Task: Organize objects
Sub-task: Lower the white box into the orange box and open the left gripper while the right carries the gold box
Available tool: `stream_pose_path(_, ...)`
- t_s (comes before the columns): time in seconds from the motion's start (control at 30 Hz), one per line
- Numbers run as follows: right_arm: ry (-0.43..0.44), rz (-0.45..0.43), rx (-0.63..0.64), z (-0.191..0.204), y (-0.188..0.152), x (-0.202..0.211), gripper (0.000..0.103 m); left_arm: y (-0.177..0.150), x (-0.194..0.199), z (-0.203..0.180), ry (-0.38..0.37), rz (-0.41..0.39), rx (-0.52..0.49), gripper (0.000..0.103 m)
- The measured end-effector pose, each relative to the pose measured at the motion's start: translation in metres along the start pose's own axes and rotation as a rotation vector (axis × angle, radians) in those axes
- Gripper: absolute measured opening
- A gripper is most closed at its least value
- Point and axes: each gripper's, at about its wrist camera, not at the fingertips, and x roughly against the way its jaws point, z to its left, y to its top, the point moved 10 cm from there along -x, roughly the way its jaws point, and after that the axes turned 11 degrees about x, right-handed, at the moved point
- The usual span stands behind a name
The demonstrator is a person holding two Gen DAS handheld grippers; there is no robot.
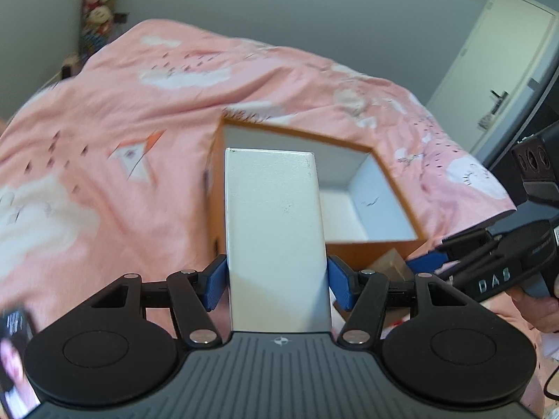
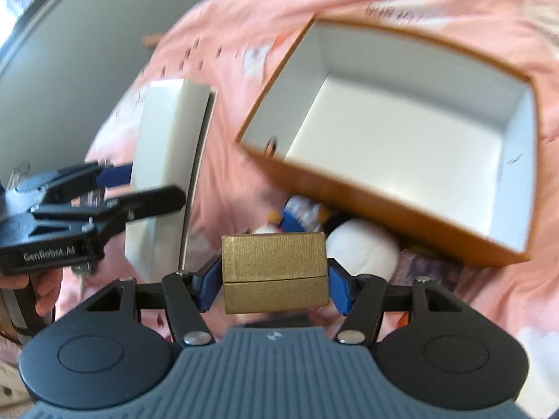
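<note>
Left hand-held gripper (image 1: 277, 284): clamped on the tall white rectangular cardboard box (image 1: 276, 237), blue pads (image 1: 216, 284) pressed to both of its long sides.
White box: stood straight out along the fingers, its far end in front of the near-left corner of the open orange-walled, white-lined cardboard box (image 1: 380, 188).
Right hand-held gripper (image 2: 275, 282): held the small gold textured cardboard box (image 2: 275, 272) — blue pads (image 2: 337, 288) against its two ends, seam running level across it.
Gold box: sat between the fingertips, just below and left of the orange box (image 2: 401, 195) in the right wrist view.
Orange box: lay open on the pink patterned bedspread (image 1: 122, 104), empty inside.
Beyond the gold box: a white plush toy (image 2: 363, 248) on the bed — partly hidden.
Across views: each gripper showed at the other camera's edge, a hand (image 2: 45, 293) on the left one's grip.
</note>
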Motion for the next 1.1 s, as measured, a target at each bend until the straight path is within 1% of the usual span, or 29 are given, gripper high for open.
stream_pose_path(0.03, -0.008, -0.023, -0.010, -0.011, 0.009, 0.013, 0.064, 0.007, -0.002, -0.008, -0.006, -0.006, -0.020, 0.069)
stream_pose_path(0.13, -0.052, -0.113, -0.046, -0.031, 0.027, 0.034, 0.064, 0.028, -0.011, -0.032, -0.033, -0.018, -0.078, 0.069)
stream_pose_path(0.27, -0.108, -0.222, -0.105, -0.066, 0.048, 0.054, 0.064, 0.050, -0.040, -0.053, -0.064, 0.007, -0.100, 0.069)
stream_pose_path(0.33, -0.131, -0.253, -0.152, -0.089, 0.054, 0.057, 0.064, 0.057, -0.057, -0.058, -0.051, 0.013, -0.107, 0.069)
stream_pose_path(0.4, -0.155, -0.266, -0.189, -0.108, 0.058, 0.049, 0.064, 0.063, -0.076, -0.061, -0.022, 0.015, -0.122, 0.069)
stream_pose_path(0.47, -0.183, -0.269, -0.215, -0.126, 0.061, 0.039, 0.064, 0.066, -0.098, -0.058, 0.004, 0.039, -0.119, 0.069)
stream_pose_path(0.6, -0.228, -0.243, -0.244, -0.156, 0.063, 0.008, 0.064, 0.061, -0.142, -0.044, 0.052, 0.132, -0.094, 0.069)
stream_pose_path(0.7, -0.218, -0.211, -0.267, -0.171, 0.063, -0.023, 0.064, 0.047, -0.163, -0.033, 0.091, 0.189, -0.102, 0.069)
stream_pose_path(0.77, -0.206, -0.187, -0.277, -0.176, 0.062, -0.040, 0.064, 0.040, -0.170, -0.027, 0.114, 0.209, -0.112, 0.069)
stream_pose_path(0.87, -0.192, -0.163, -0.285, -0.179, 0.056, -0.049, 0.064, 0.035, -0.178, -0.020, 0.151, 0.235, -0.122, 0.069)
stream_pose_path(0.97, -0.177, -0.143, -0.297, -0.182, 0.051, -0.061, 0.064, 0.030, -0.188, -0.018, 0.192, 0.265, -0.169, 0.069)
stream_pose_path(1.03, -0.166, -0.133, -0.302, -0.183, 0.050, -0.066, 0.064, 0.025, -0.195, -0.017, 0.217, 0.290, -0.183, 0.069)
stream_pose_path(1.1, -0.154, -0.130, -0.306, -0.184, 0.051, -0.070, 0.064, 0.020, -0.202, -0.015, 0.264, 0.308, -0.218, 0.069)
